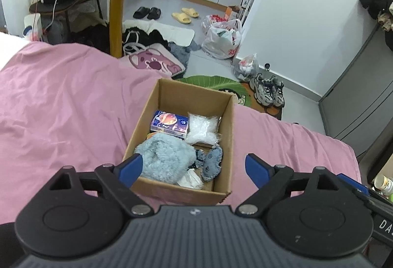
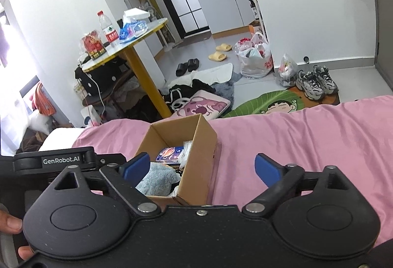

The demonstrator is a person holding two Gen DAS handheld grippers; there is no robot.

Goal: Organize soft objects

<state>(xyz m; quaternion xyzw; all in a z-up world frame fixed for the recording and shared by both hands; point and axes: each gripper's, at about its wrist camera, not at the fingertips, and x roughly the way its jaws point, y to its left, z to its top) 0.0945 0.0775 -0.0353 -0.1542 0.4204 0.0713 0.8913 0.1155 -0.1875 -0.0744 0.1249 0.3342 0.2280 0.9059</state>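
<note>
Pink bed (image 1: 61,108) carries a cardboard box (image 1: 229,125) near its foot edge, holding a fluffy blue toy (image 1: 164,155) and perhaps tissues. Both grippers' fingers (image 1: 256,166) spread wide, empty. Cluttered floor (image 1: 216,64) beyond.

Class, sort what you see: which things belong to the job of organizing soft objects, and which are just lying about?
Part of the job: cardboard box, fluffy blue item, tissue pack, white bag, blue eye mask.

Lying about: yellow slippers, sneakers, water bottle, plastic bags.
</note>
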